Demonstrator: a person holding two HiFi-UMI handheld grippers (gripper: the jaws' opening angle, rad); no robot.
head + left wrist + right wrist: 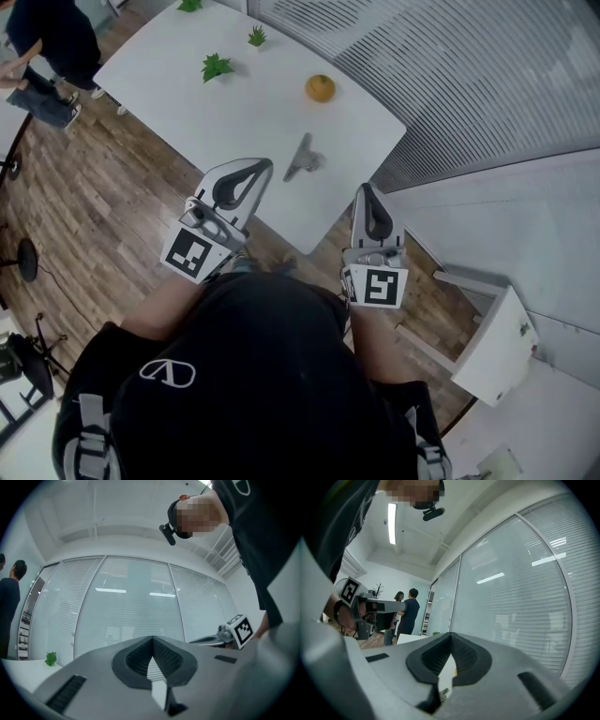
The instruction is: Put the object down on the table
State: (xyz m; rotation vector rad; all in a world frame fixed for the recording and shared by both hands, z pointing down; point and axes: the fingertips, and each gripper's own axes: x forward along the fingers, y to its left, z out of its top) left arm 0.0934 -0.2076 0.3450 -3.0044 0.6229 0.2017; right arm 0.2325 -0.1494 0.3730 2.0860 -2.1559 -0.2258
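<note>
I am looking down through the head view at a white table (234,122). The grey metal object (302,157) is lying on it near the edge closest to me, and neither tool is touching it. The left gripper (266,165) is hovering at the table's near edge with its tip pointing toward the object, just beside it but apart. The right gripper (362,187) is hanging at the table's near right edge, close to the object on its other side and also clear of it.

In the left gripper view the jaws are meeting at their tips. The dark ribbed pads (138,658) are enclosing only a small empty gap, with the window blinds (126,606) showing through it (so nothing is being carried there). In the right gripper view the jaws are likewise pressed together at the tips, and the pads (429,656) are framing nothing but a sliver of the white tabletop beyond.

Farther across the table an orange (320,88) is sitting by itself, well apart from the object. Two small green plants (217,67) (256,37) are standing beyond that. The table is standing on a wooden floor (94,206), and a white stool (492,347) is standing to my right of it. A person (47,47) is standing near the far left corner of the table.
</note>
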